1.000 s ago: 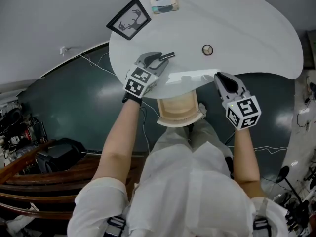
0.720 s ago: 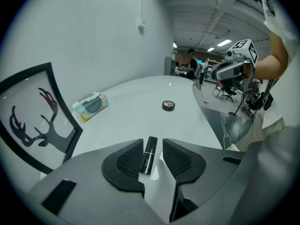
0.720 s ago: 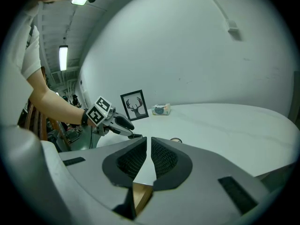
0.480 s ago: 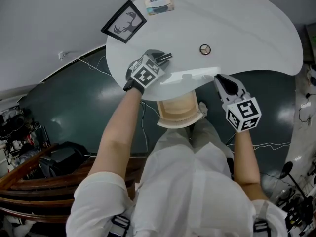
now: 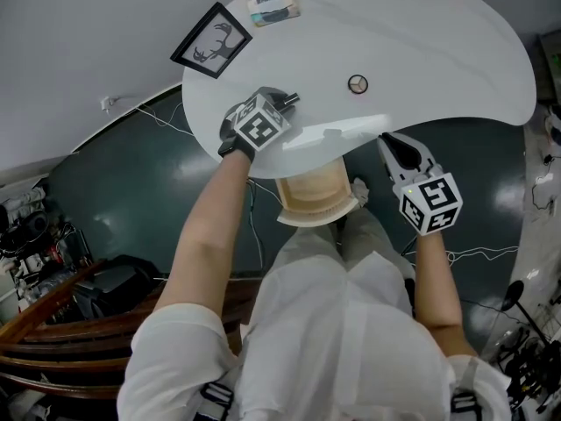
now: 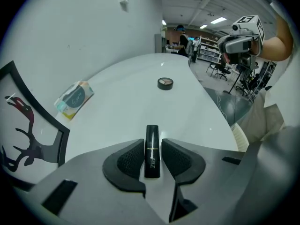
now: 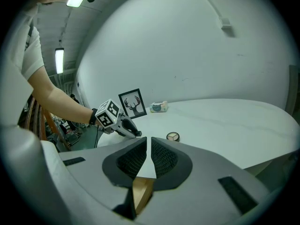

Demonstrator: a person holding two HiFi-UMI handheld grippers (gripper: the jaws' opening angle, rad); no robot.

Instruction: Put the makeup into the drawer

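The left tool (image 6: 152,144) is clamped on a slim black lipstick tube with a thin gold band (image 6: 151,151). Its ribbed pads sit close against the tube's two sides, and its jaws have just been closing with the tube between them. The tube lies along the line of the jaws, and its far end sticks out past the tips. In the head view the tool is tipped steeply down over the near left part of the white rounded desk (image 5: 438,51), with the tube's dark end showing beyond the jaws above the desk surface. Whether that end touches the desk I cannot tell.

The right tool (image 7: 148,145) is drawn together to a thin slit with nothing between its pads. It hangs off the desk's front edge, well apart from the left tool.

Between the two tools, under the desk's front edge, a light wooden drawer (image 5: 316,196) stands pulled out. The lipstick tube is up over the desk, to the left of the drawer and not in it.

On the desk:
- A small round compact with pale shades (image 5: 357,84) lies near the middle, apart from both tools.
- A black-framed deer picture (image 5: 211,40) lies by the far left rim.
- A small pale packet (image 5: 273,6) lies by the far left rim, beside the picture.
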